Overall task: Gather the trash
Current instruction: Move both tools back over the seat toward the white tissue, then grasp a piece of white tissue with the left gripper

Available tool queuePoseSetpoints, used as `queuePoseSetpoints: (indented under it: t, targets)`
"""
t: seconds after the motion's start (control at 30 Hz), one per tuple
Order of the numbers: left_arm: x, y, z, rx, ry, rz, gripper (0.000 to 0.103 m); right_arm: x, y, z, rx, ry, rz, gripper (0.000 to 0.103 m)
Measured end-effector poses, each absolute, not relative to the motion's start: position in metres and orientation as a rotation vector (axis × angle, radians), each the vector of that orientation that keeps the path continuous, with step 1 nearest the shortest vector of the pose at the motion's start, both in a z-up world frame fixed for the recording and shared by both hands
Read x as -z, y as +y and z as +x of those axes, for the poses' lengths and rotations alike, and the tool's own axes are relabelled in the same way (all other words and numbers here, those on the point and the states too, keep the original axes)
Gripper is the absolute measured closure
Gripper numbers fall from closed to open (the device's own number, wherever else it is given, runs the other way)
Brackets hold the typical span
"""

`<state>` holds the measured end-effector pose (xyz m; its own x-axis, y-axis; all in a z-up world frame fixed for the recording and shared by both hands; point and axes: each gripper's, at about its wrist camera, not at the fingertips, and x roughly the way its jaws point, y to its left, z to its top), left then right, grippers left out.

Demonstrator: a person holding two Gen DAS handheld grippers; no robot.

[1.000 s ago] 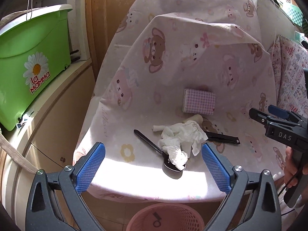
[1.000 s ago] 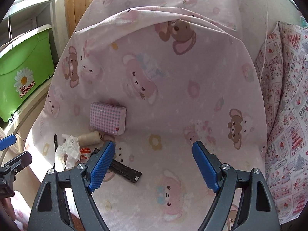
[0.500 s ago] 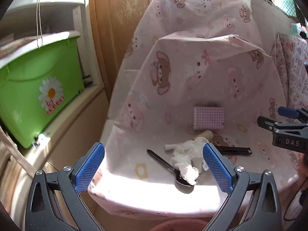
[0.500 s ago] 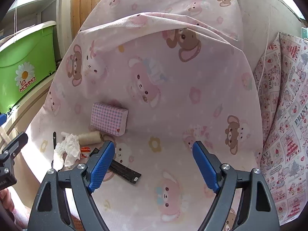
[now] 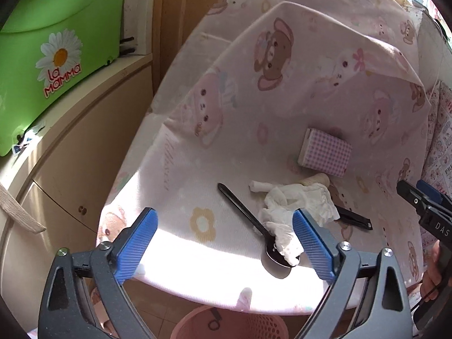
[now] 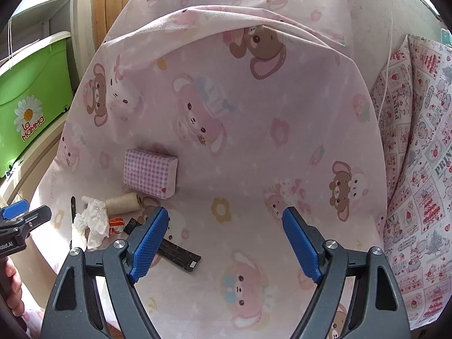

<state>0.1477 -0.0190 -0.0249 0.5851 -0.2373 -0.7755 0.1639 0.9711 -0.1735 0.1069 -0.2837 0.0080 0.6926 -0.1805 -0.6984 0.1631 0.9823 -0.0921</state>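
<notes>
Left wrist view only: pink basket (image 5: pixel 226 326) under table edge, rim cut off at bottom; black spoon (image 5: pixel 251 220) full length, bowl half under crumpled tissue (image 5: pixel 296 206). Right wrist view only: small orange-and-white scrap (image 6: pixel 116 224) beside tissue (image 6: pixel 91 223), thread spool (image 6: pixel 124 202) seen whole; spoon nearly hidden behind tissue there.

Left claw (image 5: pixel 224 247) released, jaws just been narrowing, nothing pressed; tissue and spoon bowl just inside its right-hand pad, near front edge of table (image 5: pixel 197 271). Right claw (image 6: pixel 226 245) released, wide, over bare cloth; seen from left view at right edge, with part of a hand (image 5: pixel 432 279) on its grip.

Black flat bar (image 6: pixel 175 254) partly covered by right claw's left-hand finger; far end of it behind tissue in left view. Checked pink box (image 6: pixel 149 173) behind the trash, apart from it. Front of cloth blown out by sun, detail lost.

Table draped in pink bear-print cloth (image 6: pixel 240 113), rising behind. Green tub (image 5: pixel 42 56) on beige cabinet (image 5: pixel 70 169) at left; strawberry-print fabric (image 6: pixel 418 141) at right.
</notes>
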Motion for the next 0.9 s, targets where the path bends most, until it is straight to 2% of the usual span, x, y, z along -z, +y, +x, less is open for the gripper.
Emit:
queuePoseSetpoints:
  t: [0.07,0.1,0.17,0.4,0.43,0.47,0.67,0.83,0.9]
  targets:
    - [0.028,-0.028,0.146,0.280,0.938,-0.087,0.039,-0.008,-0.286,0.108,0.188,0.788,-0.003,0.018]
    - [0.029,-0.033,0.146,0.303,0.947,-0.091,0.044,-0.008,-0.287,0.108,0.191,0.790,0.005,0.018]
    - [0.028,-0.042,0.146,0.364,0.954,-0.110,0.061,-0.008,-0.289,0.109,0.196,0.792,0.014,0.018]
    - [0.043,-0.070,0.158,0.365,1.035,-0.038,0.065,-0.004,-0.289,0.111,0.203,0.805,0.014,0.018]
    - [0.046,-0.072,0.159,0.359,1.038,-0.031,0.073,-0.003,-0.289,0.111,0.201,0.807,0.012,0.018]
    - [0.045,-0.075,0.158,0.342,1.019,-0.005,0.091,-0.003,-0.288,0.111,0.200,0.807,0.008,0.018]
    - [0.010,-0.058,0.148,0.354,0.897,-0.051,0.092,-0.007,-0.287,0.109,0.195,0.788,0.000,0.018]
    - [-0.007,-0.025,0.146,0.373,0.880,-0.168,0.091,-0.004,-0.275,0.111,0.151,0.785,0.002,0.018]
    - [-0.009,-0.018,0.147,0.301,0.889,-0.126,0.091,-0.002,-0.264,0.112,0.113,0.782,-0.004,0.018]
